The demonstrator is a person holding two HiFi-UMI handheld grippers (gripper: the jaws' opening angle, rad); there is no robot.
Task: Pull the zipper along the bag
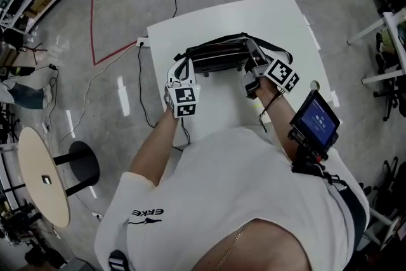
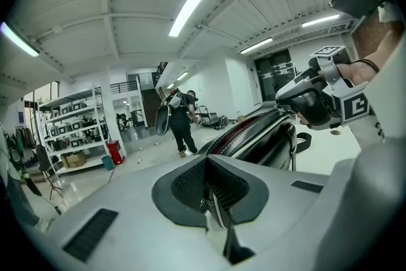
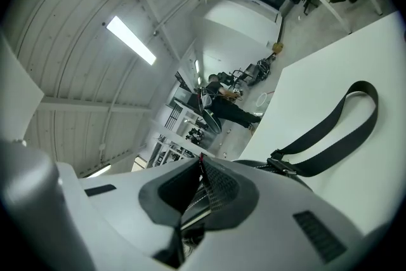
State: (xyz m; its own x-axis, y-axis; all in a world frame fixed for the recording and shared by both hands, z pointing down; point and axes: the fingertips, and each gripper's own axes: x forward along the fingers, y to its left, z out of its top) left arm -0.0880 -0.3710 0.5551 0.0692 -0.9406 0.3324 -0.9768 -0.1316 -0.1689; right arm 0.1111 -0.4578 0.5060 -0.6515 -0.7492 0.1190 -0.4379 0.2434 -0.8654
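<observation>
A black bag [image 1: 219, 55] with a zipper along its top lies across the white table [image 1: 222, 114]. In the left gripper view the bag [image 2: 260, 133] shows red lining beside the zipper. My left gripper [image 1: 179, 72] is at the bag's left end, and its jaws [image 2: 212, 192] are shut on a thin edge of the bag. My right gripper [image 1: 252, 68] is at the bag's right end, seen from the left as [image 2: 293, 101]. Its jaws [image 3: 202, 178] are shut on a small thin piece at the zipper, apparently the pull. The black shoulder strap [image 3: 333, 133] trails over the table beyond.
The bag sits near the table's far edge. A screen device [image 1: 315, 120] is strapped to the right forearm. A cable [image 1: 144, 95] hangs off the table's left side. A round wooden table [image 1: 41, 178] stands at the left. A person [image 2: 181, 127] walks far off near shelves [image 2: 70, 133].
</observation>
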